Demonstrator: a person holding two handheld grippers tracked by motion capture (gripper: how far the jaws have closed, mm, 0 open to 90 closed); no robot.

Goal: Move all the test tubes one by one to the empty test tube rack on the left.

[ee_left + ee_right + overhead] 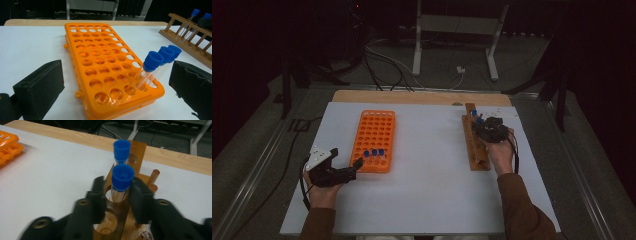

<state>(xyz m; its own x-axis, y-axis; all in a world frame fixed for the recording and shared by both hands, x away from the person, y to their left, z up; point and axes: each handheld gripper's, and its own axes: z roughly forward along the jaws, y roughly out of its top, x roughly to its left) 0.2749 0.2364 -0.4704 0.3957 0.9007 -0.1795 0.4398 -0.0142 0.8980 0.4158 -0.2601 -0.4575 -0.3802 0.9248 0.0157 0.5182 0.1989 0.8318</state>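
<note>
Orange plastic and pale wood mark the two ends of this job: seen from the high view, an orange rack [375,140] holding three blue-capped tubes [374,152] at its near right corner lies on the left of the white table [427,190], while the right tool [484,129] reaches into the far end of a wooden rack [475,145] on the right, where two more capped tubes stand. The left tool [346,169] waits just beside the orange rack's near edge. From the left gripper view, that tool's jaws stand well apart and empty, the three tubes leaning in the near right holes of the orange rack [100,62]. From the right gripper view, the right tool [117,192] has its jaws on either side of the nearer tube [122,180], just below its blue cap, close against it though whether they already pinch cannot be told; a second tube [121,151] stands right behind. Done well, the grip would likely stay under the cap, squeeze gently on the thin wall, and lift straight up so the tube clears its hole without tipping the far neighbour.
</note>
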